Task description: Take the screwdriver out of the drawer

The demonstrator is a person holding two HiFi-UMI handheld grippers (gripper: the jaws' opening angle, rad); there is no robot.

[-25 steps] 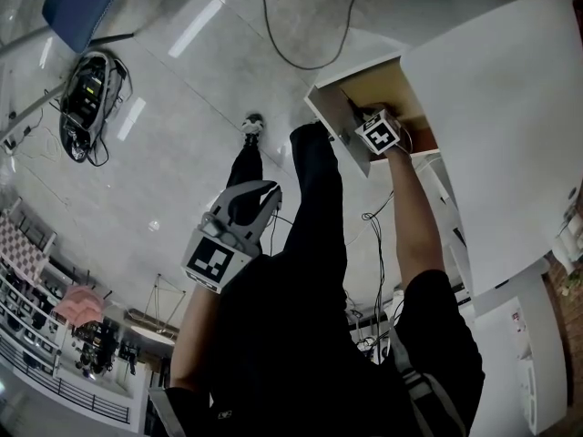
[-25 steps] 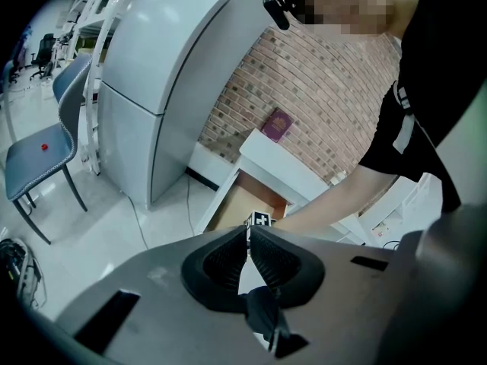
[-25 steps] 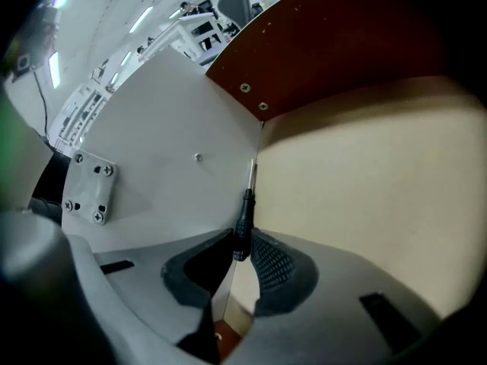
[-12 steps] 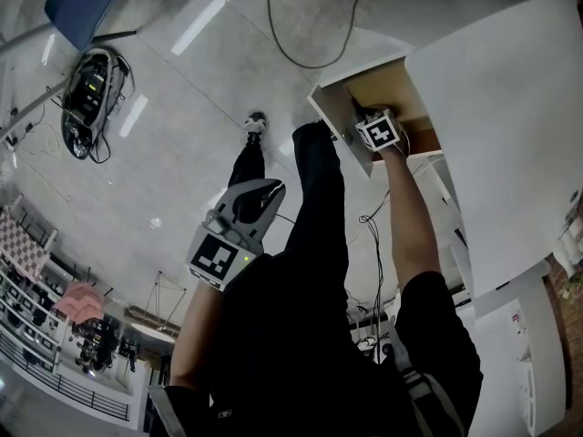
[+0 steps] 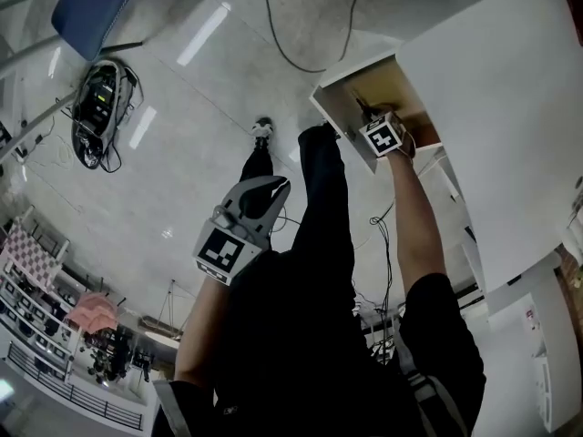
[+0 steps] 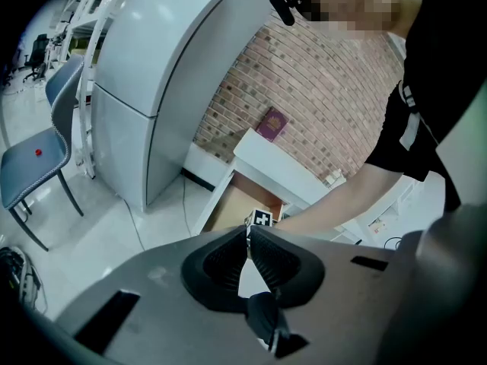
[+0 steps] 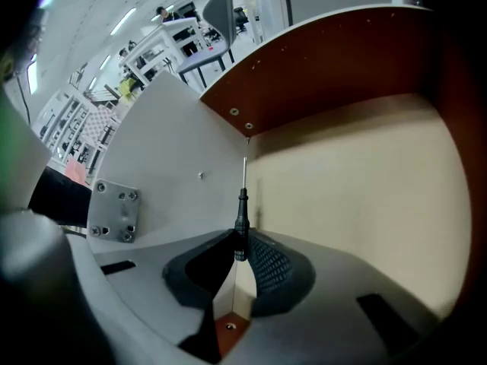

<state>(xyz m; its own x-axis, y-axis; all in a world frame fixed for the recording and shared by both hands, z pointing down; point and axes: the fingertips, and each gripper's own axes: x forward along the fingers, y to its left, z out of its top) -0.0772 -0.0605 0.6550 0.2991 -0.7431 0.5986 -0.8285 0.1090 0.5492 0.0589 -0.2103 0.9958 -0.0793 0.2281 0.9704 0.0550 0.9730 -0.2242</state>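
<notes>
One screwdriver [image 7: 242,210] pinched in right tongs [image 7: 241,249], apparently inside drawer [image 7: 358,181].

Lab-like hall: glossy floor [image 5: 182,144], shelving racks [image 5: 50,335], blue chair [image 6: 29,167].

light: bright, from long ceiling lamps [image 7: 129,21] | glare: white stripes on shiny pale grey floor [image 5: 182,180] | shade: soft inside light-brown wooden drawer [image 7: 365,173] | edges: bent round, corners black | close parts: blurry

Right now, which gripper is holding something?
The right gripper, inside the drawer, shut on the screwdriver; the left gripper is shut, empty.
</notes>
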